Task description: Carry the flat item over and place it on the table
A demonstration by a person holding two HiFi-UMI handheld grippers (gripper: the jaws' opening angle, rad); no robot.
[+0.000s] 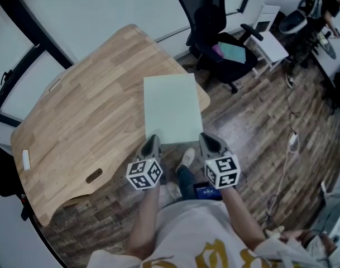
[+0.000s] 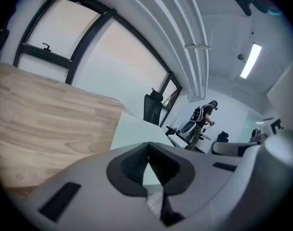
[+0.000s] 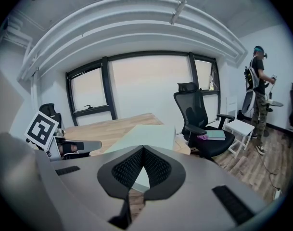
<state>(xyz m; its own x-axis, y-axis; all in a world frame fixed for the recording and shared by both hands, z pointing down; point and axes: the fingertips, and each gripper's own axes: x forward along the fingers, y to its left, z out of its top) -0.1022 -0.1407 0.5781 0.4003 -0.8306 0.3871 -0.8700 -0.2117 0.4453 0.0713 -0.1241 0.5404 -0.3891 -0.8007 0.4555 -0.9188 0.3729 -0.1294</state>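
Jaws of the left gripper (image 1: 152,142) are pressed together on the near edge of the pale green panel (image 1: 172,108), close to its near left corner. The right gripper (image 1: 208,139) is likewise clamped on the same edge at the near right corner. In each gripper view the dark pads meet over a thin strip of the panel's edge.

From the head view the panel sits at centre, its long side running from 6 to 12 o'clock. Most of it lies over the right end of the wooden table (image 1: 80,116), which spreads toward 9 o'clock. The near strip held by the two grippers juts past the table's edge over the plank floor (image 1: 259,121). Whether the panel rests on the wood or hangs just above it cannot be told.

A black chair (image 1: 217,38) stands at 1 o'clock beyond the table. A person (image 1: 320,7) stands at 2 o'clock, well apart.
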